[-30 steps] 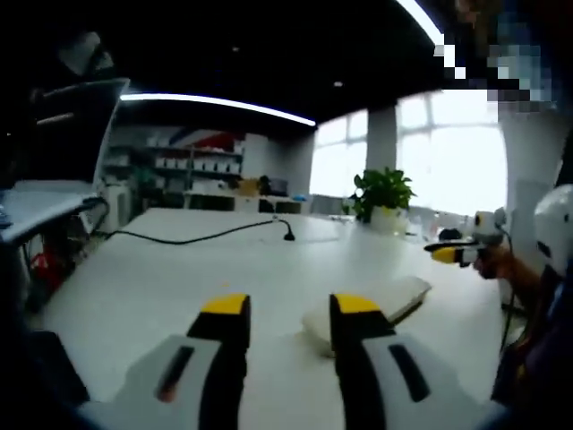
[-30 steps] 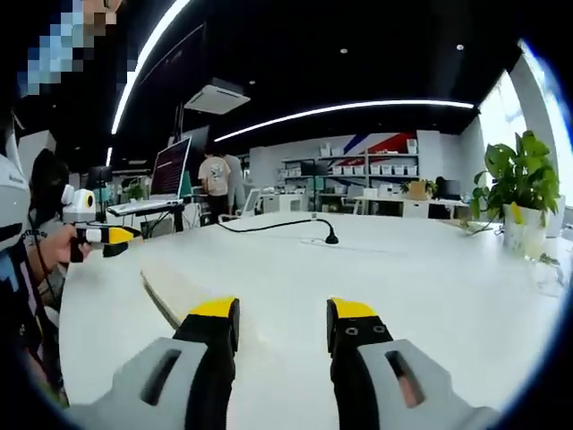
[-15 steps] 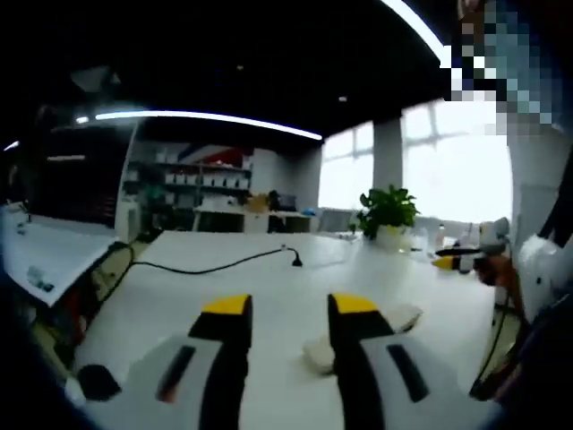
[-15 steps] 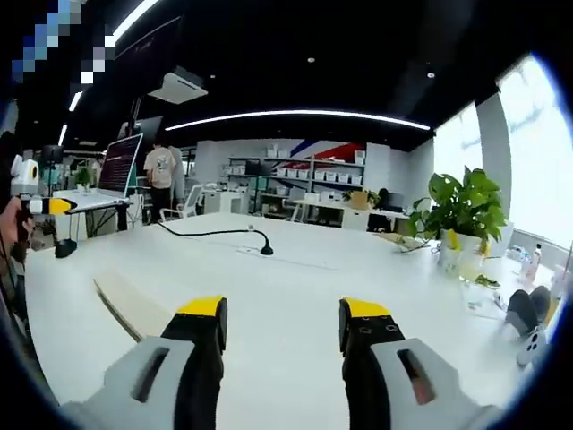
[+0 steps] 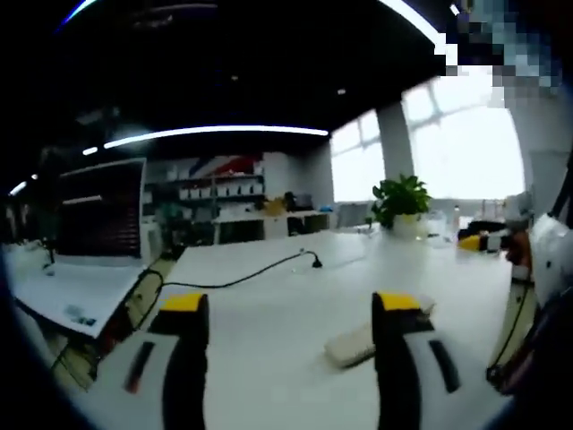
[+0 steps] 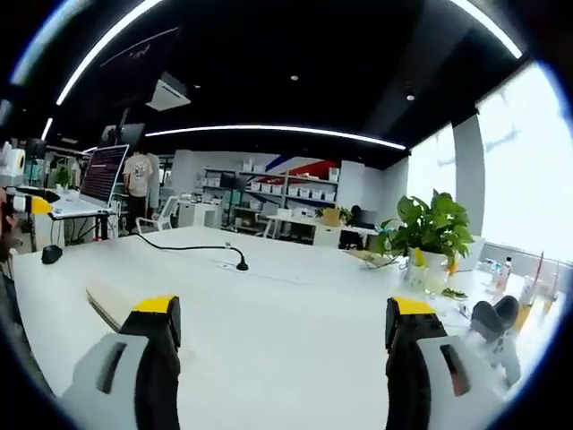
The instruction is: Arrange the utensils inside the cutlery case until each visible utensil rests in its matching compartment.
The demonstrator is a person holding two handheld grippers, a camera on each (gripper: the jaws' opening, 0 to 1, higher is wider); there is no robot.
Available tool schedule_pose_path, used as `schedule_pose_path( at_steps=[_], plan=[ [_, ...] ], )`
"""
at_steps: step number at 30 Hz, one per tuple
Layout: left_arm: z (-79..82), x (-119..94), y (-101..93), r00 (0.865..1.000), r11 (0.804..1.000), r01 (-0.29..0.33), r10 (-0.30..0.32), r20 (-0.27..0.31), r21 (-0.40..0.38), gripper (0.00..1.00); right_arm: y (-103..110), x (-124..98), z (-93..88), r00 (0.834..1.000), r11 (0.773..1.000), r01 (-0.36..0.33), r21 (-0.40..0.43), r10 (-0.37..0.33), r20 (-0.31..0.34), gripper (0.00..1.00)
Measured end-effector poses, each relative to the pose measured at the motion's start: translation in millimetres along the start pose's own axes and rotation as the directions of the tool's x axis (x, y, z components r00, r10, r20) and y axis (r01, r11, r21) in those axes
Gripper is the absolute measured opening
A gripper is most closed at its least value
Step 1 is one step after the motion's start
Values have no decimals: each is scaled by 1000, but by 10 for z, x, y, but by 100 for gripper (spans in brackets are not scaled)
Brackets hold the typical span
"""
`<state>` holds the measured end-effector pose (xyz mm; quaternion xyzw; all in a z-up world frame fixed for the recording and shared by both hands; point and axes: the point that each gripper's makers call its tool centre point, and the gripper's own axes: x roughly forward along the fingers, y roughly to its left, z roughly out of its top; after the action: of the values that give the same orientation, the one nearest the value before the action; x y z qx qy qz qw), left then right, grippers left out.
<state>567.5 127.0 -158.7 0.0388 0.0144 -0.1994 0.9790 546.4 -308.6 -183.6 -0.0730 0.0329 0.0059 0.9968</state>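
Left gripper [image 5: 291,309] wide open, holding nothing. Right gripper [image 6: 282,313] wide open too, empty. Cutlery case [image 5: 358,340] flat on the white table [image 5: 260,358], just ahead. Probably soft and light; best grabbed by an edge.

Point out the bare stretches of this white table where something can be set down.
In the right gripper view, the white table lies bare between the pale flat cutlery case and the potted green plant, nearer than the black cable. In the left gripper view, bare table lies between cable and case. It is crowded near the plant, where small bottles stand.
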Motion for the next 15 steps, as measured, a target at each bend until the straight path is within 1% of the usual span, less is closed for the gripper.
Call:
schedule_pose_path(
  at_steps=[2, 4, 5, 6, 7, 8, 10, 12, 15],
  plan=[
    [21, -31, -5, 1000, 1000, -5, 6, 17, -4, 81, -6, -20, -69, 999, 1000, -1, 12, 1, -32, 99],
    [63, -44, -34, 999, 1000, 1, 0, 47, -27, 86, -5, -41, -137, 998, 1000, -6, 29, 8, -58, 99],
    [69, -48, -40, 999, 1000, 1, 1, 52, -31, 90, -11, -53, -167, 998, 999, -8, 36, 10, -68, 99],
    [76, -55, -48, 998, 1000, -2, 4, 58, -28, 95, -16, -71, -195, 997, 999, -3, 45, 6, -77, 99],
    [92, -58, -55, 998, 1000, -5, 5, 66, -1, 99, -31, -90, -217, 997, 999, 2, 50, 2, -82, 99],
    [129, -65, -59, 996, 999, -9, 5, 85, 40, 100, -32, -107, -238, 996, 999, 3, 49, 1, -86, 99],
    [150, -92, -67, 996, 998, -22, 17, 93, 60, 100, -55, -125, -251, 997, 998, 13, 59, -8, -75, 99],
    [145, -108, -57, 996, 999, -23, 19, 91, 49, 100, -66, -124, -258, 997, 998, 16, 62, -11, -76, 99],
    [95, -123, -69, 996, 1000, -8, 8, 89, 7, 100, -83, -146, -261, 996, 999, 19, 36, -16, -88, 99]
  ],
)
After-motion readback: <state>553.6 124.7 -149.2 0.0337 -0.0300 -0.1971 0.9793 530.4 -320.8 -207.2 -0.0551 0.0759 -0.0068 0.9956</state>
